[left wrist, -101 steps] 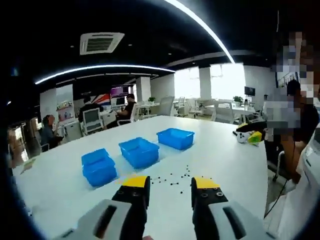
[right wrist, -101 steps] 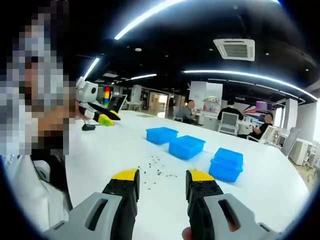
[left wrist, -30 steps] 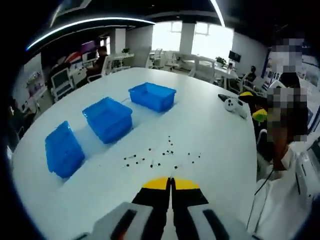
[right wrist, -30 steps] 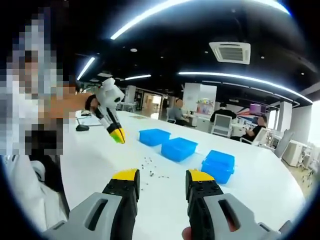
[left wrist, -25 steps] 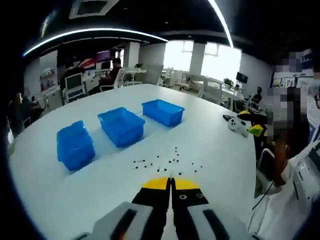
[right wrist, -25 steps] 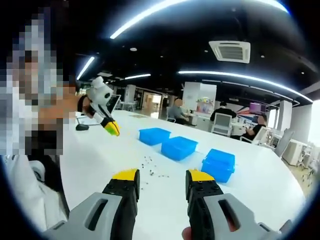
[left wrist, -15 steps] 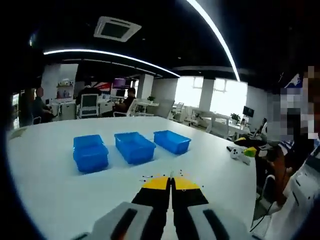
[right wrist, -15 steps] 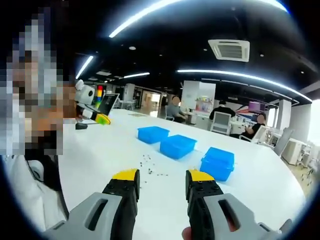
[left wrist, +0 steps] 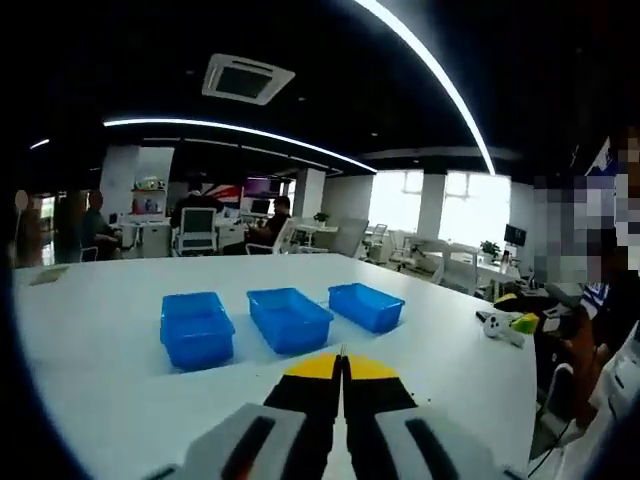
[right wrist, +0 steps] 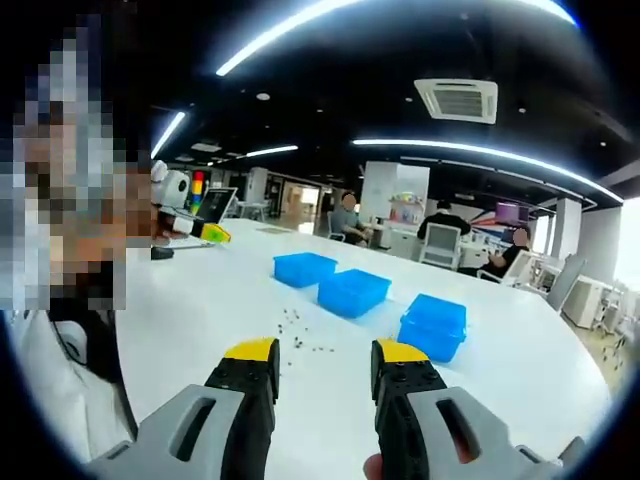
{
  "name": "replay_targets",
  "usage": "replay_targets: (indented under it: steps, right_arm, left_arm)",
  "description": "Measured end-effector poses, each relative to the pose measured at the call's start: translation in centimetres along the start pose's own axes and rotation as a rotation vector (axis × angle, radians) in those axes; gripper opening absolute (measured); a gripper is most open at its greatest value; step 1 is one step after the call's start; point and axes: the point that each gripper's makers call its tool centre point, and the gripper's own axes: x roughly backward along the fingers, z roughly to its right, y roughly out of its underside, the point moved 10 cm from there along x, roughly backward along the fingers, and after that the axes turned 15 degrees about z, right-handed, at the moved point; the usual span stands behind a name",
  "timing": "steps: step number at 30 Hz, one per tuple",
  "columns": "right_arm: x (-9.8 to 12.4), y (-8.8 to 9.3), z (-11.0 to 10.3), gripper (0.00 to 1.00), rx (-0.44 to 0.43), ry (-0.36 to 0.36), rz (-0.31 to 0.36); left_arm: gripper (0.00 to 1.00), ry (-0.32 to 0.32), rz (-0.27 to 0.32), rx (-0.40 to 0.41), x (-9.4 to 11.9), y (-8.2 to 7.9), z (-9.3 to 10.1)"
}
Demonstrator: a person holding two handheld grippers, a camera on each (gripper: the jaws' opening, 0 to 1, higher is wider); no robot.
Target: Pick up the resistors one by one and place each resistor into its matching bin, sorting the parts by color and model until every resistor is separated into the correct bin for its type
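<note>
Small dark resistors (right wrist: 300,338) lie scattered on the white table (right wrist: 200,300), just beyond my right gripper (right wrist: 326,352), which is open and holds nothing. Three blue bins (right wrist: 305,268) (right wrist: 353,290) (right wrist: 434,325) stand in a row past the resistors. In the left gripper view the same bins (left wrist: 195,326) (left wrist: 290,318) (left wrist: 367,305) sit ahead of my left gripper (left wrist: 342,362). Its yellow-tipped jaws are pressed together with nothing visible between them, and they hide the table right in front of them.
A white hand-held device with a yellow-green tip (right wrist: 192,228) (left wrist: 505,326) lies near the table edge by a person standing close. Office desks, chairs and seated people fill the room behind the table (left wrist: 90,330).
My left gripper was open 3.4 s ago and has been shut since 1 s ago; its view has tilted up. A hand raised the white device, which now rests low again. The right gripper stays open.
</note>
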Motion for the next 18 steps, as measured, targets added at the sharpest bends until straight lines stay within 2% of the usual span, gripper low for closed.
replay_targets:
  steps: [6,13,16,18]
  right_arm:
    - [0.1,0.0,0.1,0.39,0.0,0.002,0.003]
    - [0.2,-0.1,0.3,0.38,0.0,0.006,0.003]
    - [0.2,-0.1,0.3,0.38,0.0,0.006,0.003]
    - [0.3,-0.1,0.3,0.38,0.001,0.008,0.004]
  left_arm:
    - [0.04,-0.016,-0.016,0.052,-3.7,-0.1,-1.3]
    - [0.04,-0.007,-0.03,0.032,-8.4,-1.0,-1.7]
    - [0.04,-0.022,-0.039,0.019,-11.4,-1.2,-2.2]
    - [0.04,-0.038,-0.043,0.015,-13.5,-1.4,-3.1]
